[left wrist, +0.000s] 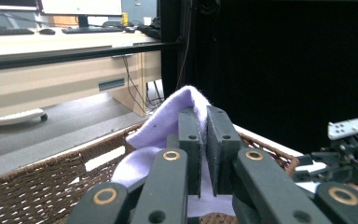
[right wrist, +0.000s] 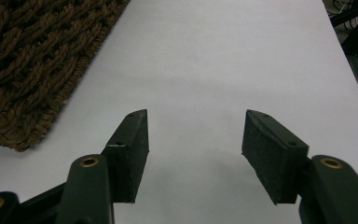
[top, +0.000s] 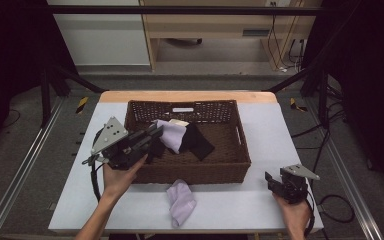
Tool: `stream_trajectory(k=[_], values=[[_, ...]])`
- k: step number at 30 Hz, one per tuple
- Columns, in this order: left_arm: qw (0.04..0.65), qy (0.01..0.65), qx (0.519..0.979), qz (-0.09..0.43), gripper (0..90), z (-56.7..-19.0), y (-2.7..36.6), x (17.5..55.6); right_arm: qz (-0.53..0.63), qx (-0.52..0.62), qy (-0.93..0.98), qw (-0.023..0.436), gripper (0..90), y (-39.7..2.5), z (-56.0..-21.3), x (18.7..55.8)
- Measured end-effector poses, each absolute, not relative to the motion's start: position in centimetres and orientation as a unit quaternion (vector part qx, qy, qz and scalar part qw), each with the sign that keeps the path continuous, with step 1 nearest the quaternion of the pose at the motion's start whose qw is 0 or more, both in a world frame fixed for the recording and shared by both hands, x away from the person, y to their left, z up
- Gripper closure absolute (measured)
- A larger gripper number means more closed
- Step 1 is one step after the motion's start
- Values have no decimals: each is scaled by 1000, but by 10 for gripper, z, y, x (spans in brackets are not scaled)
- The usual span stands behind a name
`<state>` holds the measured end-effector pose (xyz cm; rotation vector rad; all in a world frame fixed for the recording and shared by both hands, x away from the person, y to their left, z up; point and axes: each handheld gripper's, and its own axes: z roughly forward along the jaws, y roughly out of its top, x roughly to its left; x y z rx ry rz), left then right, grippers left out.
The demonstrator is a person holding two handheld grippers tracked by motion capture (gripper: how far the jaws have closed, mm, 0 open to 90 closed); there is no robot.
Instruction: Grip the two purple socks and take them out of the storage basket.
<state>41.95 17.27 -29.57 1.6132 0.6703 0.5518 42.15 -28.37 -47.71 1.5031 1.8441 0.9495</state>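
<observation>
I see the bench [top: 240,205] carrying a brown wicker basket [top: 240,150] at center, holding a black cloth [top: 196,141]. My left gripper [top: 152,136] reaches over its 9 o'clock rim, fingers [left wrist: 189,140] clenched on a lilac cloth [left wrist: 168,126] that rises to a peak. Another lilac cloth [top: 181,200] lies at 6 o'clock, long axis toward me. My right gripper [right wrist: 193,154] rests at 4 o'clock, fingers released over bare bench.
</observation>
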Motion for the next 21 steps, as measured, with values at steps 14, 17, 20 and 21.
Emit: stream_trajectory(k=[14,17,20,21], values=[[598,262,723,228,843,-313,184,373,351,565,690,286,412,-284,-478,421],[587,259,734,223,843,-322,184,366,351,566,690,285,412,-284,-478,421],[577,261,743,217,843,-331,183,362,351,566,690,285,412,-284,-478,421],[574,261,746,215,843,-334,183,360,350,565,690,286,412,-284,-478,422]])
